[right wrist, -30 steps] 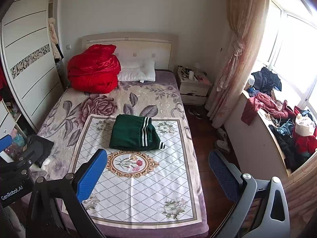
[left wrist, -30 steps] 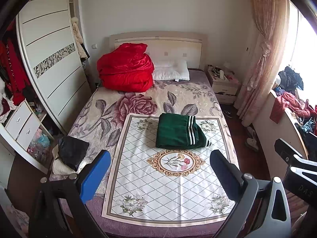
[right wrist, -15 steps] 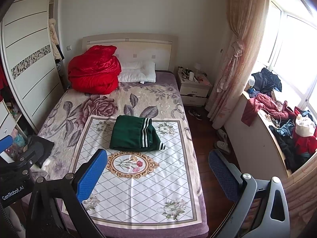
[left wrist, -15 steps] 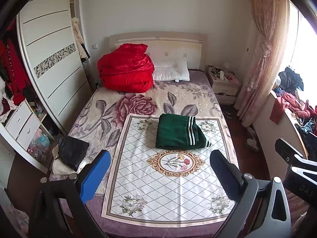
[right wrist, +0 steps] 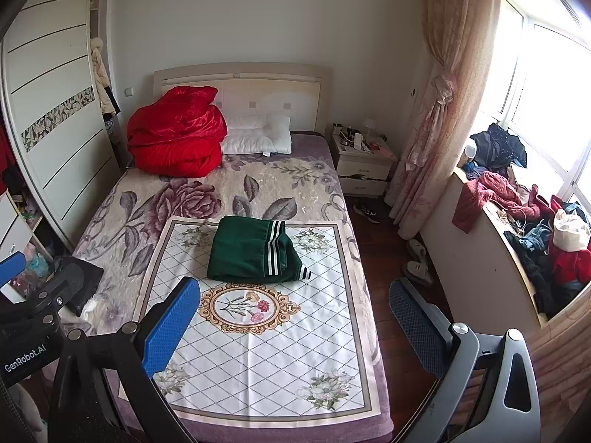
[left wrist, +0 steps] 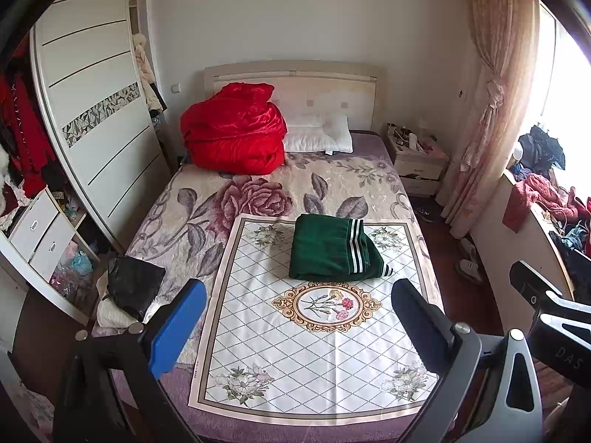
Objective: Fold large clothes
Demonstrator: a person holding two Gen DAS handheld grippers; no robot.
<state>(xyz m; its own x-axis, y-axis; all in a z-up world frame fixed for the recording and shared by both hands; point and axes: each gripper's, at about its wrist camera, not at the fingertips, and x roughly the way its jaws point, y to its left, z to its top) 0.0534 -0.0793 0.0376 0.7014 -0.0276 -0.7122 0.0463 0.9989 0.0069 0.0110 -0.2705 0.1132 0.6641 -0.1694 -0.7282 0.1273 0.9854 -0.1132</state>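
Lying near the far edge of one white diamond-patterned cloth (left wrist: 317,336) is one folded dark green garment with white stripes (left wrist: 332,249), bare cloth on every side. Both claws, left gripper (left wrist: 295,326) and right gripper (right wrist: 291,326), hang spread, empty, well short. Nothing has shifted since earlier.

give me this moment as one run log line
left tool: open, empty, held back from bed | right tool: open, empty | green striped garment: folded, lying on white floral mat | contact: none
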